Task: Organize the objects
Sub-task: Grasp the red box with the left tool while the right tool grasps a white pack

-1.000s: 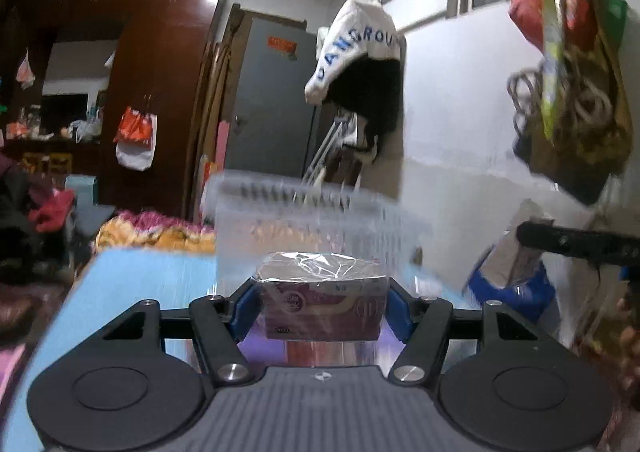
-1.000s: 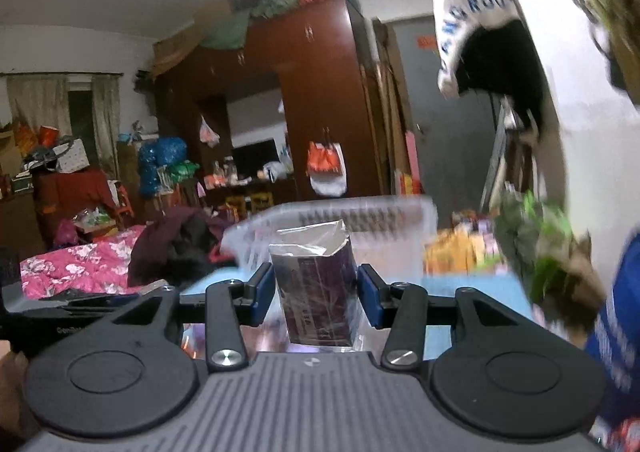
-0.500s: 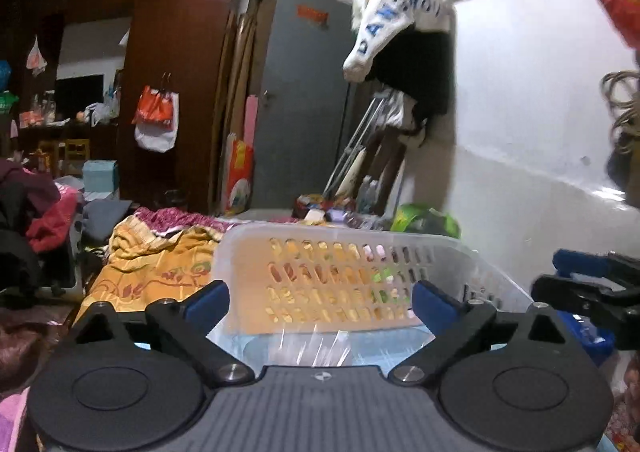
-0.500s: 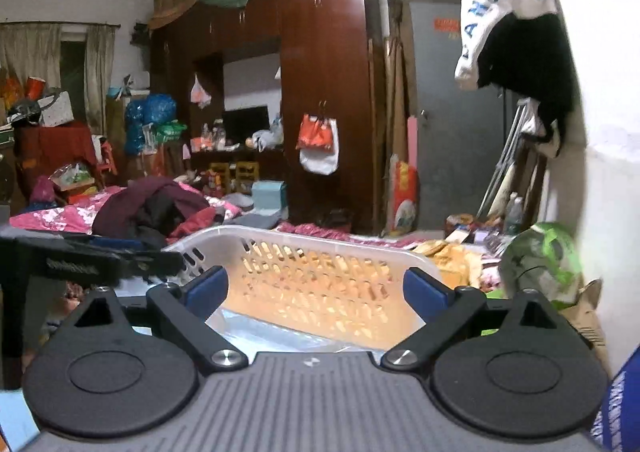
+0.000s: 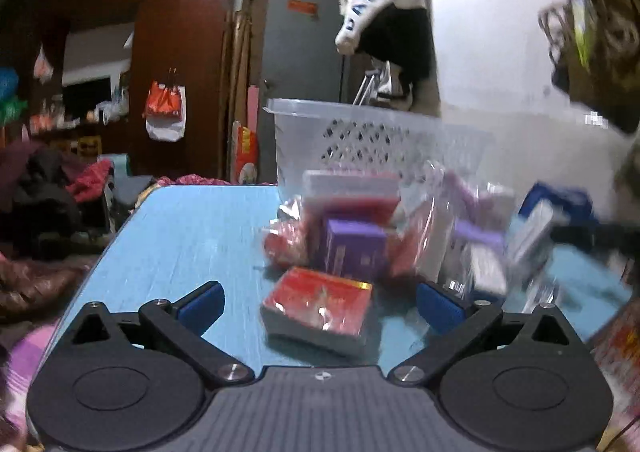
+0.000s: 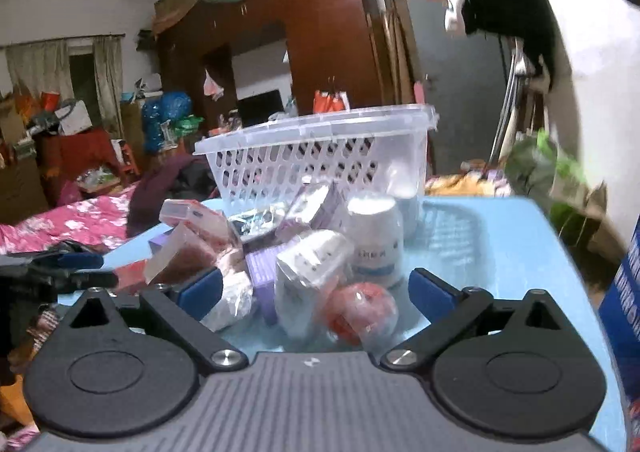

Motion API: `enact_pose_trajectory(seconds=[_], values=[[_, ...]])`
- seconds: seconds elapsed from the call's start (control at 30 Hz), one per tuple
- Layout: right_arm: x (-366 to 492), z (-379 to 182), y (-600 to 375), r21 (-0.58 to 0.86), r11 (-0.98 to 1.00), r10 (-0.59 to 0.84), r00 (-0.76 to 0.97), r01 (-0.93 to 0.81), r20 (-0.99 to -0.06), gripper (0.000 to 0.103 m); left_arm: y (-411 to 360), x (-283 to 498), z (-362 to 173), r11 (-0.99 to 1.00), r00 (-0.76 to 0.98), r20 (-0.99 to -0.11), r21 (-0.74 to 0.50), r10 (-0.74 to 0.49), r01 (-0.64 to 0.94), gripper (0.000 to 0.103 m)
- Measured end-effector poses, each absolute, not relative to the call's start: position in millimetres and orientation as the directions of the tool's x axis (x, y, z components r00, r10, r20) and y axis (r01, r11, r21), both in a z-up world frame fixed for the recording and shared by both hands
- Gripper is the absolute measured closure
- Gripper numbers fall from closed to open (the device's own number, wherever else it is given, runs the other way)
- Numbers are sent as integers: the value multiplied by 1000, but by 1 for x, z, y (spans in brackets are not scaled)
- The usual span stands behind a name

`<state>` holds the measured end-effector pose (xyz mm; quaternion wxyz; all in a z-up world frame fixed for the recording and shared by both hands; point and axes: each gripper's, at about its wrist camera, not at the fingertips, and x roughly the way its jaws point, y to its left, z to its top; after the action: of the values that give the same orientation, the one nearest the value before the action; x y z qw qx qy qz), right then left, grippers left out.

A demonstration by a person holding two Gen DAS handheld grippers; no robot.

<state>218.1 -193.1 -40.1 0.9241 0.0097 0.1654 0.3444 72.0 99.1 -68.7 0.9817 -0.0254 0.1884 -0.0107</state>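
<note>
Both grippers hover low over the blue table (image 5: 188,228), each empty with its fingers spread wide apart. Between them and the white slotted basket (image 6: 320,156) at the far side lies a jumbled pile of small packaged goods, still out on the table and not in the basket.

The left gripper (image 5: 318,302) is lined up on a flat red box (image 5: 320,312) lying nearest to it, just in front of a purple box (image 5: 354,248) and some cellophane-wrapped packets; this view is blurred, so finer detail is hard to read. The right gripper (image 6: 314,288) faces a clear-wrapped white packet (image 6: 308,272), a red ball-shaped item in a bag (image 6: 360,312) and a white jar (image 6: 376,240) standing behind them.

This looks like the pick-up step: each hand choosing its next item. The next move probably calls for easing forward so the fingers straddle one item only, then closing. The wrappers look slippery and the items touch, so neighbours may get dragged along.
</note>
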Motion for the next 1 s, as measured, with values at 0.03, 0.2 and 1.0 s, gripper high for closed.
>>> enact_pose_trajectory(seconds=[0.03,0.2,1.0], values=[[223,-38,-190,123,762,639,707,-636,-302,7,96,73,-71,999,927,-373,-27,-29,20,0],[226,-44,-185,128,765,634,702,-632,-325,33,90,81,-84,999,910,-415,33,-5,21,1],[229,20,-201,143,736,677,725,-662,-127,64,105,88,-19,997,975,-219,-77,-27,10,38]])
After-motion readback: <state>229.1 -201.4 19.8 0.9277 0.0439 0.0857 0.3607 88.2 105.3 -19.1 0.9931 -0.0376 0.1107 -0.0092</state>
